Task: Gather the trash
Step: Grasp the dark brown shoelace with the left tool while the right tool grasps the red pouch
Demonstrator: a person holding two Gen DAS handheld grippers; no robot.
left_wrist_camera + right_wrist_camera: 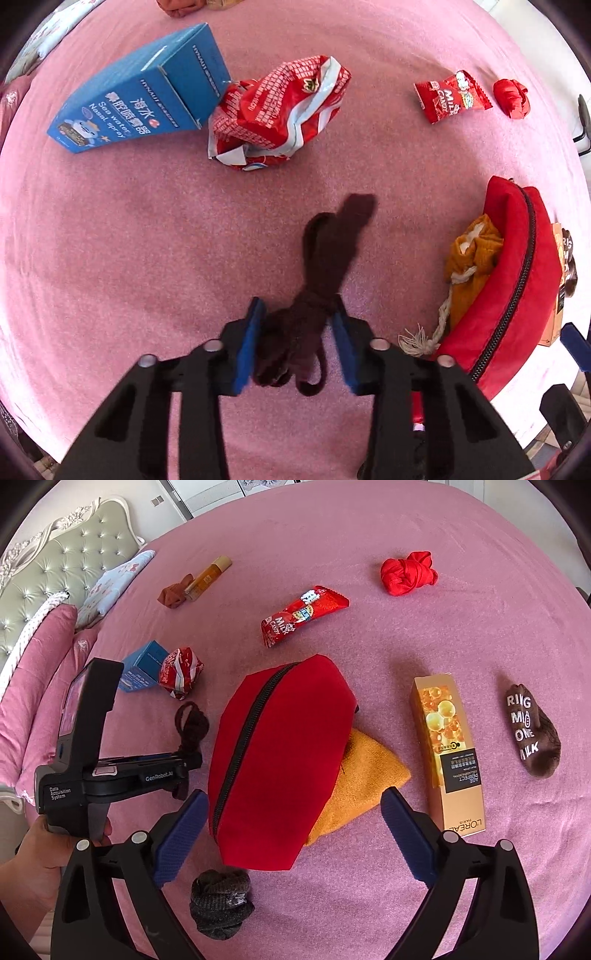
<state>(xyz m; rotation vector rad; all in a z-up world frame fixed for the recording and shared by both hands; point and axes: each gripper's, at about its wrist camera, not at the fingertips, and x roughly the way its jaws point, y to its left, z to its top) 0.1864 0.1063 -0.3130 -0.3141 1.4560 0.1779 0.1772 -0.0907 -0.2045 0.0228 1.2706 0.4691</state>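
Left gripper (297,343): clamped on the dark sock (325,258), lying on the bed (147,221), for lifting.
Right gripper (291,830): wide, straddling the red pouch (280,760), apparently to steady it.

A pink bedspread (424,528) is filling most of the frame under bright daylight. At upper left, a grey-green tufted headboard (70,557) is standing behind pink pillows (44,672), and pale walls are showing along the top.

A zipped pouch (280,764) is lying mid-bed (369,524) on a folded cloth (362,786). A tall carton (448,753) is lying to its right, with a printed sock (533,734) nearer the right edge. A candy wrapper (304,614) is lying behind the pouch, and a knotted sock (192,727) is lying to its left.
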